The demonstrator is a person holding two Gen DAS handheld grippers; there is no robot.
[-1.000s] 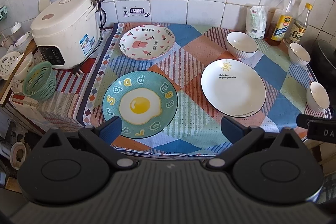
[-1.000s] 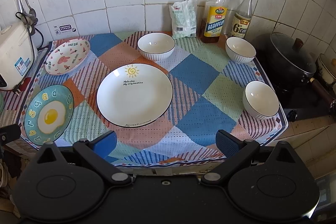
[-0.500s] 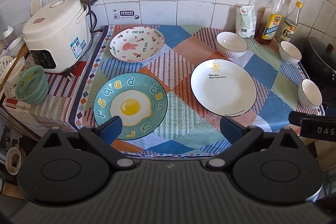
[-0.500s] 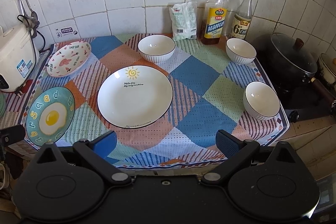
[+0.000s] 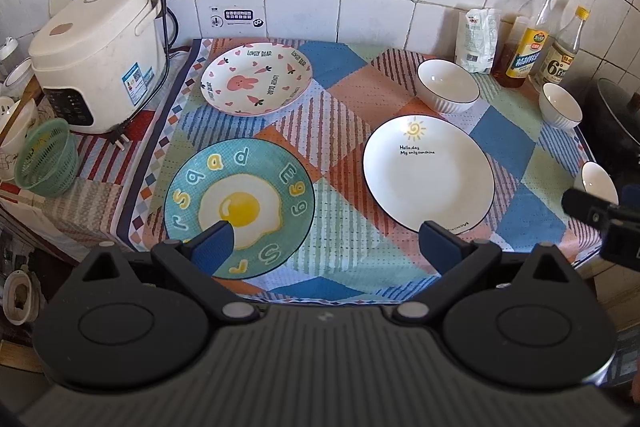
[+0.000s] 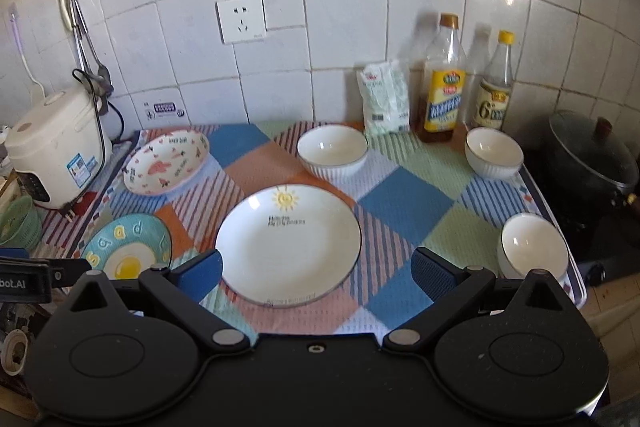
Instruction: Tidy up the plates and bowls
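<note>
On the patchwork cloth lie three plates: a teal fried-egg plate (image 5: 240,205) at front left, a pink rabbit plate (image 5: 256,79) behind it, and a white sun plate (image 5: 428,171) (image 6: 288,245) in the middle. Three white bowls stand apart: one at the back centre (image 5: 448,91) (image 6: 332,153), one at the back right (image 5: 560,105) (image 6: 494,153), one at the front right (image 6: 534,247). My left gripper (image 5: 324,247) hovers open over the cloth's front edge, its left finger over the egg plate. My right gripper (image 6: 316,275) is open above the sun plate's near rim, empty.
A white rice cooker (image 5: 98,55) and a green basket (image 5: 46,159) stand at the left. A packet (image 6: 386,101) and two bottles (image 6: 444,87) line the tiled back wall. A black lidded pot (image 6: 592,151) sits on the stove at the right.
Both grippers have come lower and closer to the counter. The left one now overlaps the egg plate, and the right one has tilted up toward the wall. Both stay open.
</note>
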